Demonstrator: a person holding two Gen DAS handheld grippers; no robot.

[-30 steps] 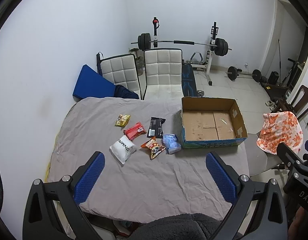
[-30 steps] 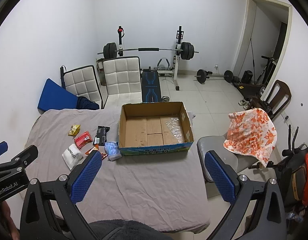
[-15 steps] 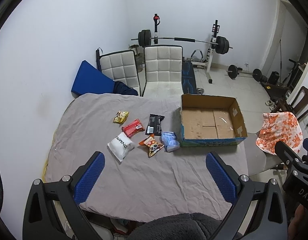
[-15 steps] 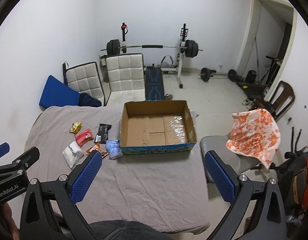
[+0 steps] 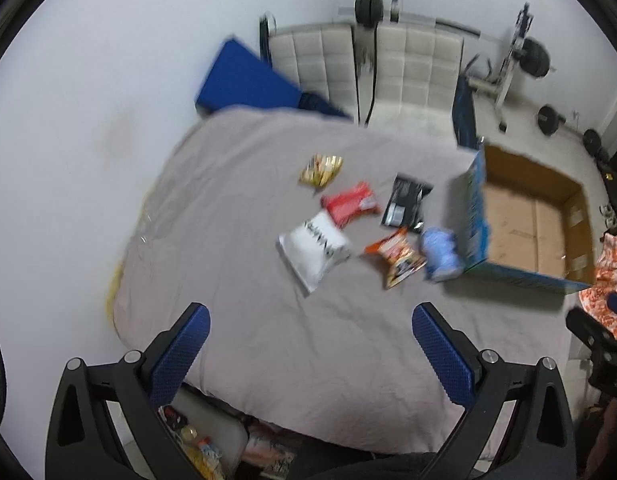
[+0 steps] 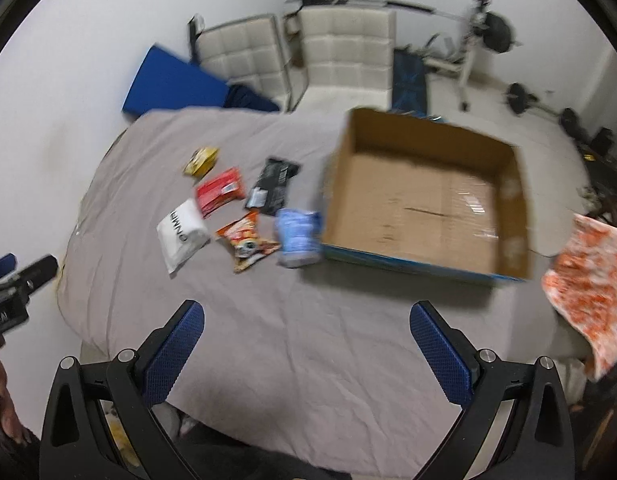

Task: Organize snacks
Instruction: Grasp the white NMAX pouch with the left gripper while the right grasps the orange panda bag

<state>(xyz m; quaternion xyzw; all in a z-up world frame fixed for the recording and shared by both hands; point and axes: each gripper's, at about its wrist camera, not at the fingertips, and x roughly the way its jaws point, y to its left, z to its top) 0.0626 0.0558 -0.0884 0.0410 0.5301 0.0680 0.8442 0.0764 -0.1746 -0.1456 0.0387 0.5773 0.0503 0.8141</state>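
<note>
Hovering over the cloth-covered tabletop point(image 5: 236, 320), both grippers, left point(image 5: 310, 354) and right point(image 6: 307, 350), spread their fingers wide, holding nothing, snacks point(image 6: 244, 236) lying beside the empty box point(image 6: 424, 200).

left gripper point(image 5: 310, 338): both fingers spread wide, blue textured pads point(image 5: 179, 354) facing each other, nothing between them. held in the air, tilted downward. black finger frames fill the lower corners of the left wrist view.

right gripper point(image 6: 307, 336): same posture, jaws fully apart, blue pads point(image 6: 440, 354) bare, nothing gripped. also raised and angled down.

each gripper shows at the edge of the other's view: the right one at the right edge of the left wrist view, the left one at the left edge of the right wrist view. both views motion-blurred.
</note>
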